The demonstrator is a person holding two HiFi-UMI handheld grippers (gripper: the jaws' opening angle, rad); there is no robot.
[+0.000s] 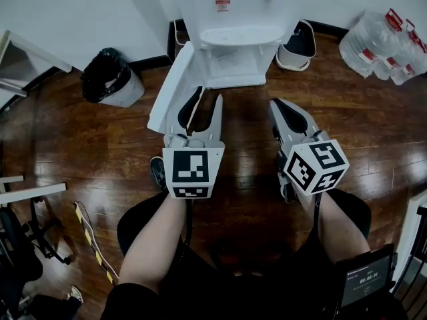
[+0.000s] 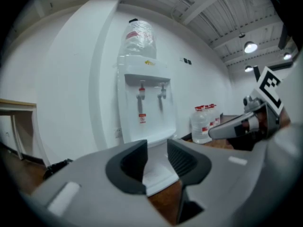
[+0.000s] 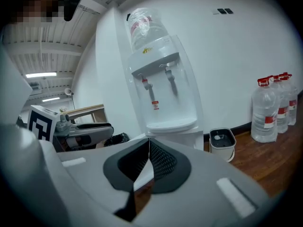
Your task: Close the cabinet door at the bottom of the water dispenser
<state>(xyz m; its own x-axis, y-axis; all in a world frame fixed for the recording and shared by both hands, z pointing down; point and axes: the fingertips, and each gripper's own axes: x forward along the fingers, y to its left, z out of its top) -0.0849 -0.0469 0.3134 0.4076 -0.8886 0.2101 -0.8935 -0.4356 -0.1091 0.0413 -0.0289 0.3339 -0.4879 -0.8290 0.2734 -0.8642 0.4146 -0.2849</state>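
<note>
A black bin [image 1: 111, 79] sits by the wall [image 1: 80, 12]. A small white bin [image 1: 298, 46] and big water bottles [image 1: 378, 43] stand on the wood floor [image 1: 100, 153].

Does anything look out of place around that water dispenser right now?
Yes. The cabinet door at the bottom of the water dispenser hangs wide open, swung out leftward in the head view. Nothing looks spilled or damaged.
</note>
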